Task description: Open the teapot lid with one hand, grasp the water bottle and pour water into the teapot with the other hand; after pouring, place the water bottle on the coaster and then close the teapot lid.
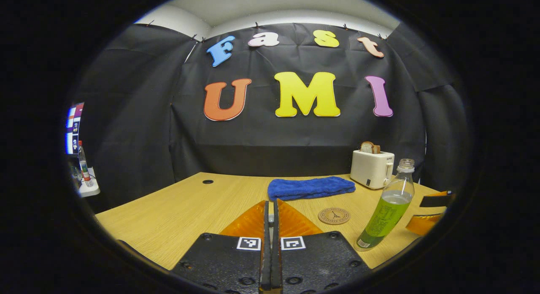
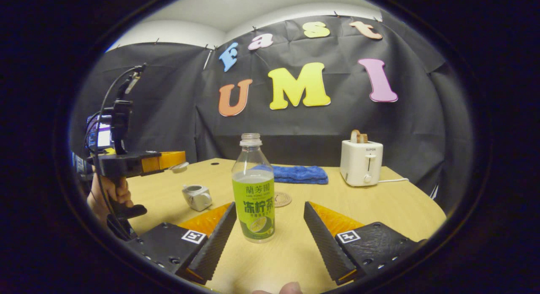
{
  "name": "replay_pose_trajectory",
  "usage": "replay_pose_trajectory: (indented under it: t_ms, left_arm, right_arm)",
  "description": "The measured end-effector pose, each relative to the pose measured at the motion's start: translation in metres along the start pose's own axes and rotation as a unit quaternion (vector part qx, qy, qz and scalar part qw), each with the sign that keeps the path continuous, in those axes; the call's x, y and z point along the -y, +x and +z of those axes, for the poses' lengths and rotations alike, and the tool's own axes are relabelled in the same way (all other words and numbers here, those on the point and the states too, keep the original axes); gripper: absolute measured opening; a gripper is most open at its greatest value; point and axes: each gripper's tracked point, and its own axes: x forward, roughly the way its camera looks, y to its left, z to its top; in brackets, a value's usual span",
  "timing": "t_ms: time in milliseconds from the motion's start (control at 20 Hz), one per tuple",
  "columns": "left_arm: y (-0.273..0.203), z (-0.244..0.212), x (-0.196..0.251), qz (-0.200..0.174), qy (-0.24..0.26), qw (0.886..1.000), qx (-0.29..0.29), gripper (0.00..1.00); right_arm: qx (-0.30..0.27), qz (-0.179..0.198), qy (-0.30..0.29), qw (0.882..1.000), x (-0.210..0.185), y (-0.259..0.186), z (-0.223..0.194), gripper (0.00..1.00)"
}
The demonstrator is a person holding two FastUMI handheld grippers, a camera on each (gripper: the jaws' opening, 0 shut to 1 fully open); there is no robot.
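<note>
Right gripper (image 2: 270, 226) was seen spread wide, its fingers set either side of the water bottle (image 2: 253, 188) without touching it. The uncapped bottle stood upright on the wooden table (image 2: 392, 209), part-filled with clear liquid above a green label. Behind the bottle, the coaster (image 2: 283, 199) lay flat, partly hidden by it. To the left of the bottle, the small white teapot (image 2: 197, 197) was noted with its top open.

Left gripper (image 2: 179, 161) was observed raised above the table at the left of the right gripper view, held in a hand (image 2: 110, 197); a small white lid (image 2: 180, 167) was seen at its tip, apparently pinched. In the left gripper view its own fingers (image 1: 270, 220) were recorded nearly together, with something pale visible in the narrow gap; the grip itself could not be confirmed there.

A folded blue cloth (image 1: 311, 187) was noted farther back on the table, and a white toaster (image 1: 372, 168) with bread in its slots near the rear right.
</note>
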Motion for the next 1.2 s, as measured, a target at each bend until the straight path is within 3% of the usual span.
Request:
replay_pose_trajectory:
  t_ms: [450, 600, 650, 800, 950, 1200]
  left_arm:
    - [-0.007, -0.006, -0.019, -0.011, -0.008, 1.0, -0.011, 0.03]
    - [-0.007, -0.008, -0.022, -0.015, -0.018, 1.0, -0.015, 0.03]
    - [-0.007, -0.009, -0.023, -0.015, -0.02, 1.0, -0.015, 0.03]
    - [-0.005, -0.014, -0.03, -0.018, -0.017, 0.999, -0.022, 0.03]
    - [-0.004, -0.012, -0.039, -0.023, -0.022, 0.999, -0.015, 0.03]
    - [-0.004, -0.009, -0.055, -0.02, -0.02, 1.0, -0.007, 0.03]
  right_arm:
    - [-0.017, -0.021, -0.017, 0.999, -0.026, 0.045, 0.0, 0.96]
    - [-0.004, -0.038, -0.02, 0.999, -0.025, 0.044, 0.009, 0.86]
    - [-0.007, -0.041, -0.02, 0.999, -0.025, 0.045, 0.009, 0.76]
    - [-0.018, -0.042, -0.06, 0.997, -0.032, 0.049, 0.016, 0.72]
    - [-0.046, -0.05, -0.167, 0.984, -0.033, 0.061, 0.03, 0.72]
    - [-0.086, -0.047, -0.315, 0.944, -0.034, 0.084, 0.034, 0.73]
